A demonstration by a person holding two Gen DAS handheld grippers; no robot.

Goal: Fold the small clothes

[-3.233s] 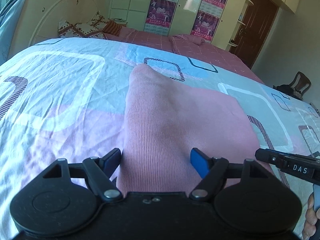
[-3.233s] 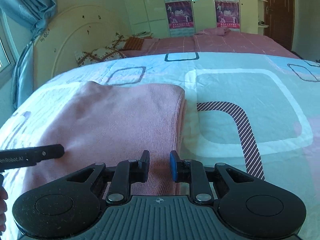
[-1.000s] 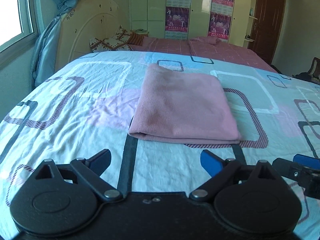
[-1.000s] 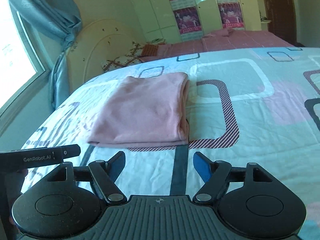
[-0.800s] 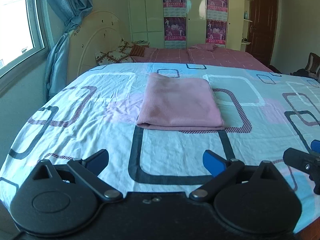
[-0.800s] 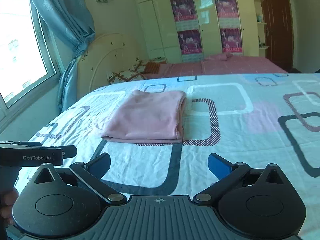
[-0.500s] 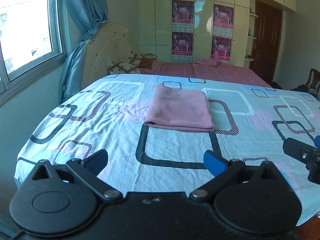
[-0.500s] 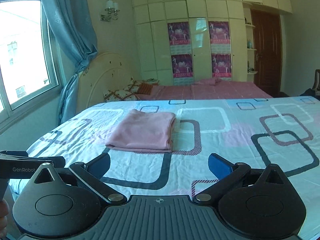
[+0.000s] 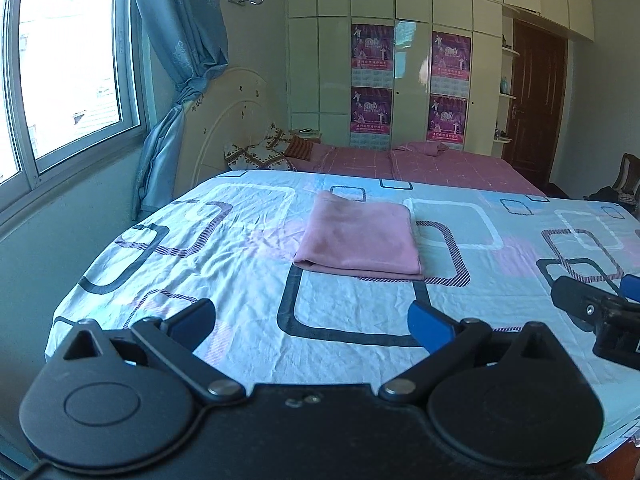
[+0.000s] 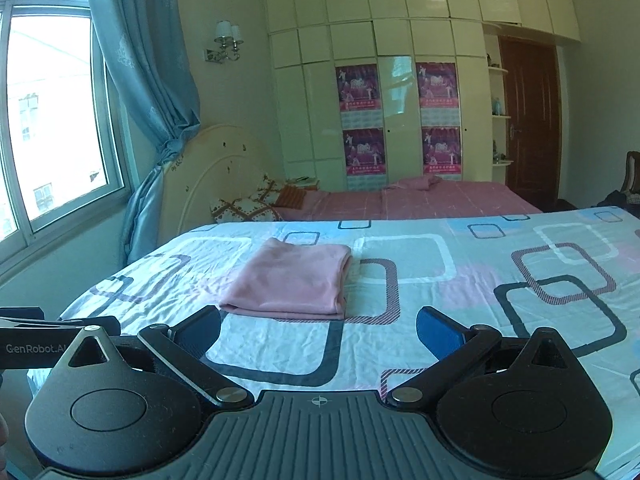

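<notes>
A pink garment (image 9: 360, 236) lies folded into a neat rectangle on the patterned bedsheet (image 9: 240, 248). It also shows in the right wrist view (image 10: 292, 280). My left gripper (image 9: 310, 322) is open and empty, held back from the bed's near edge, well short of the garment. My right gripper (image 10: 318, 330) is open and empty too, likewise away from the garment. The right gripper's body shows at the right edge of the left view (image 9: 600, 312).
A second bed with a pink cover (image 9: 420, 160) and pillows (image 9: 256, 152) stands behind. A window and blue curtain (image 9: 172, 80) are at left, a wardrobe with posters (image 9: 408, 80) at the back, a dark door (image 9: 536, 104) at right.
Both grippers let go of the folded garment, opened wide and pulled back and up away from the bed. The garment stays folded in place.
</notes>
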